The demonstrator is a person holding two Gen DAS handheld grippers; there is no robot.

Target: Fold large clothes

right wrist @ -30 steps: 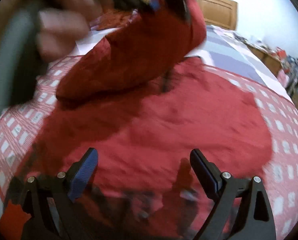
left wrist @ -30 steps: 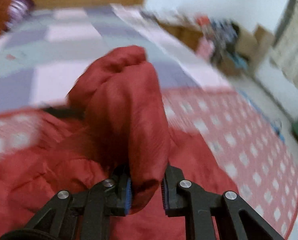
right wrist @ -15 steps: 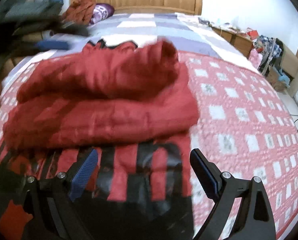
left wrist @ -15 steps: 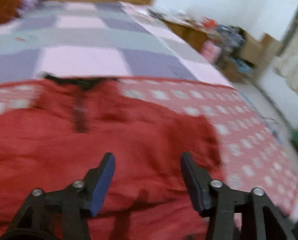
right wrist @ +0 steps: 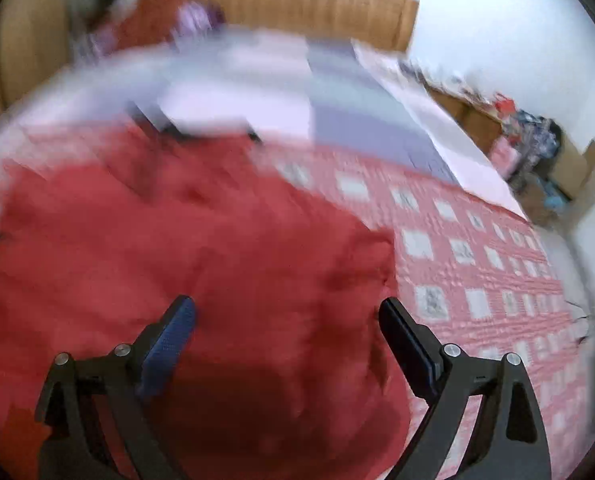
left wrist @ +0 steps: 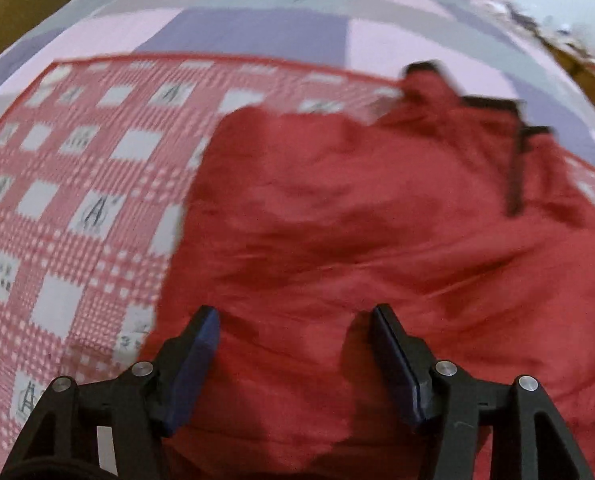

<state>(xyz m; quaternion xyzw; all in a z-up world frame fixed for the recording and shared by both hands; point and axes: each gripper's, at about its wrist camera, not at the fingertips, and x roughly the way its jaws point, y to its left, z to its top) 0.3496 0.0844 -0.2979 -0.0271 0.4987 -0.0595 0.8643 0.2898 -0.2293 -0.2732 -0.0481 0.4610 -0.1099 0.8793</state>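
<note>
A large red jacket point(left wrist: 357, 220) lies folded on a red-and-white checked blanket point(left wrist: 77, 184) on the bed; its black collar trim and zipper point(left wrist: 515, 168) show at the far right. My left gripper point(left wrist: 295, 320) is open and empty, just above the jacket's near left part. In the right wrist view the jacket point(right wrist: 201, 248) fills the left and middle, with its right edge next to the blanket point(right wrist: 477, 272). My right gripper point(right wrist: 287, 312) is open and empty above the jacket's near right part. Both views are blurred.
Beyond the blanket lies a purple, pink and grey patchwork bedspread point(left wrist: 281, 20). A wooden headboard point(right wrist: 297, 8) stands at the far end, with clothes piled point(right wrist: 177, 20) near it. Cluttered low furniture point(right wrist: 529, 136) lines the right wall beside the bed.
My left gripper let go of the jacket's sleeve fold and opened; the fold now lies on the jacket. Both views have swung, the left one toward the jacket's left edge.
</note>
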